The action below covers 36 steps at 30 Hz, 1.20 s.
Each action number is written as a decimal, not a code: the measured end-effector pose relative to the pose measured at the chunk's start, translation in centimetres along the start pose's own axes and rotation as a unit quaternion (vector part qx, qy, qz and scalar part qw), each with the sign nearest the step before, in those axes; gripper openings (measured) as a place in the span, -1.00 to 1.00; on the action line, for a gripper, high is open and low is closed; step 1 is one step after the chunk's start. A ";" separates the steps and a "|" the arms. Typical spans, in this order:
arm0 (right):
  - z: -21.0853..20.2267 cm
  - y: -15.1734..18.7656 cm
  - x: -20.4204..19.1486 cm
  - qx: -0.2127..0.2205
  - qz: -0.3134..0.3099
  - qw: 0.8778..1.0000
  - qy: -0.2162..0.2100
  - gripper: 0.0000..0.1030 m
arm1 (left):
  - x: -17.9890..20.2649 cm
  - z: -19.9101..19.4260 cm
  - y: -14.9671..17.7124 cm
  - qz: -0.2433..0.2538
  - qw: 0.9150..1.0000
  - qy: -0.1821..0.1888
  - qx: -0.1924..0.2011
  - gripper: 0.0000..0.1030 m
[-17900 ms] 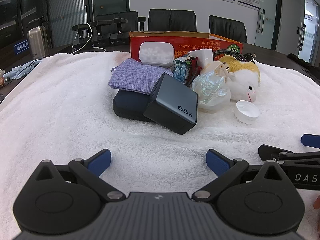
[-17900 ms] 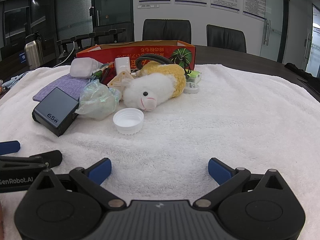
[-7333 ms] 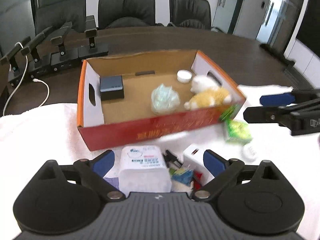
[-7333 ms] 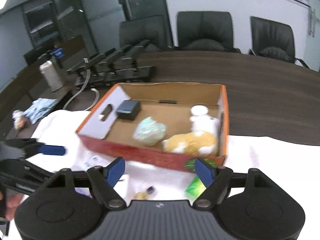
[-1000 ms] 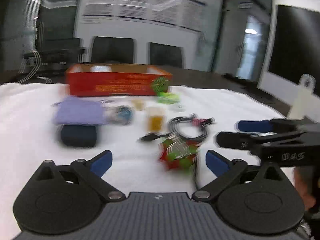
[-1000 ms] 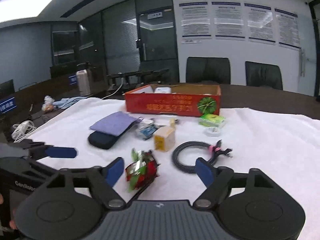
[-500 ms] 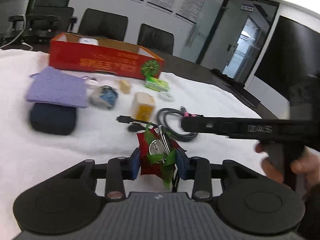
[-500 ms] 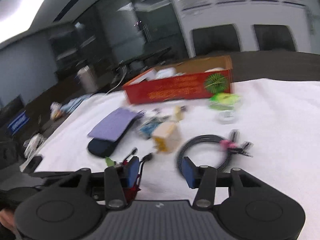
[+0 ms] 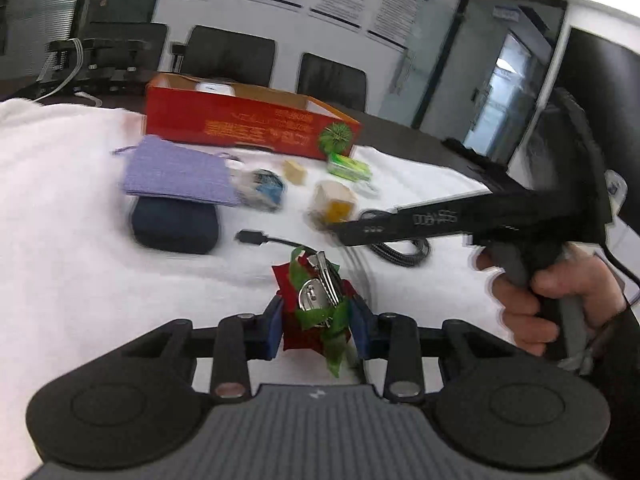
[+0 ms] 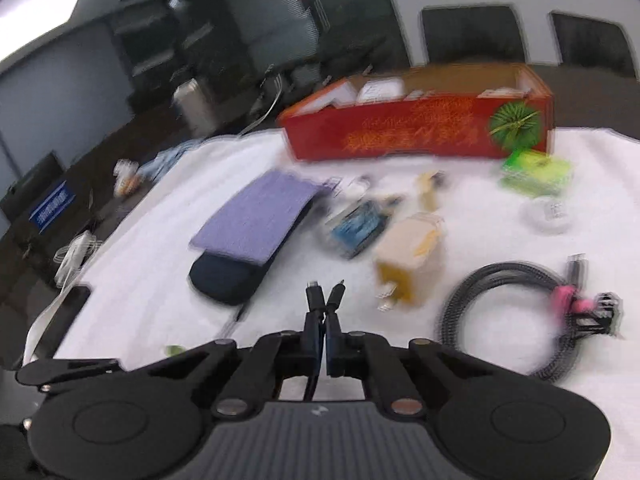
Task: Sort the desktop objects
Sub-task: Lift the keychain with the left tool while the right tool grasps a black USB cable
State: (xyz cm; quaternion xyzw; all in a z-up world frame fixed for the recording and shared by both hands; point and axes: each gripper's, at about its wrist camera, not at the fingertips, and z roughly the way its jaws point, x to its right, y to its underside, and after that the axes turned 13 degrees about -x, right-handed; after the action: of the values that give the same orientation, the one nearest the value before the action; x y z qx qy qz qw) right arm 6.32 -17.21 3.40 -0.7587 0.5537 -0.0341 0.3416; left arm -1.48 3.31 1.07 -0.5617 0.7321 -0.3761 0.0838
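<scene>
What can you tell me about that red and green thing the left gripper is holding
The red and green ornament looks like a small fabric decoration: red petals, crinkled green ribbon strips, and a shiny metal clip with a round backing facing the camera. It sits upright between the left gripper, whose blue pads press on both its sides while the jaws are closing slightly. One green strip hangs below the pads. It appears lifted off the white towel.
</scene>
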 end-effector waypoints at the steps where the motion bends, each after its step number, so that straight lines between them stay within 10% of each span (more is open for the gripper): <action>1: -0.8 0.3 0.3 0.012 0.003 1.000 0.016 -0.96 | -0.6 -0.5 0.1 -0.007 1.000 -0.005 0.000 -0.33; 8: -7.0 4.6 4.0 0.047 0.052 0.994 0.078 -0.94 | -3.3 -2.6 0.8 -0.025 0.999 -0.042 -0.004 -0.30; 13: -8.3 6.5 5.1 0.016 0.086 0.987 0.131 0.07 | -2.4 -1.8 0.5 -0.011 0.999 -0.034 -0.006 0.05; 18: -6.2 8.7 1.2 -0.013 0.062 0.998 0.022 0.09 | -2.6 -1.2 0.4 -0.030 0.999 -0.025 -0.002 0.07; 20: -4.9 8.8 -0.5 -0.009 0.043 0.998 0.047 0.10 | -2.4 -1.2 0.3 -0.030 0.999 -0.028 -0.001 -0.28; 25: -2.7 7.5 -3.6 0.023 0.007 0.994 0.106 0.11 | -1.5 -2.1 0.7 -0.019 0.999 -0.031 0.019 -0.30; 30: -1.6 8.1 -5.5 0.009 -0.059 0.996 0.066 -0.18 | -1.8 -3.2 1.0 -0.025 0.998 -0.040 0.036 -0.30; 36: -5.9 9.7 -5.2 0.051 -0.219 0.969 0.107 -0.12 | -2.4 -3.4 0.9 -0.024 0.998 -0.039 0.034 -0.30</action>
State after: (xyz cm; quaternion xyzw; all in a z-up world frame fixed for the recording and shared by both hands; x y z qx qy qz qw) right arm -6.15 -17.07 4.19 -0.8351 0.4051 -0.2168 0.3025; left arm -3.11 7.09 2.15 -0.5904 0.7010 -0.3809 0.1224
